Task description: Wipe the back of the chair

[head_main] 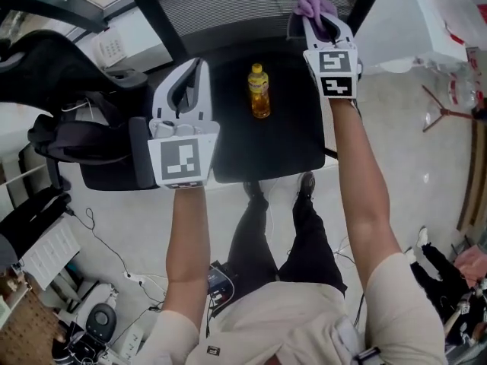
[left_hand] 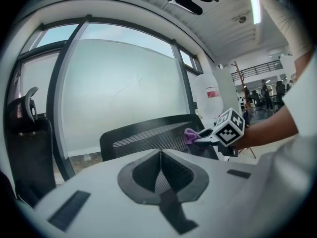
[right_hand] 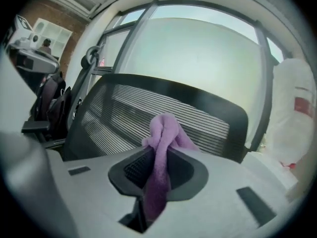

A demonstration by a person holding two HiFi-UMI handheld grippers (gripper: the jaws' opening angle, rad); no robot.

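Cloth (head_main: 313, 4) clamped in right gripper (head_main: 323, 23), upper right, at chair back (head_main: 228, 2), positioned for wiping; left gripper (head_main: 193, 73) closed, empty, centre-left.

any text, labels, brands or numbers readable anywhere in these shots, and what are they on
No text reads clearly in any view.
Yellow plastic bottle on the black chair seat: label too small to read.
White plastic bag: red patch, print blurred.
White gridded panel left of the chair: too small.
Marker cubes of the left gripper and right gripper: square patterns only, no letters.
Purple cloth: no print.
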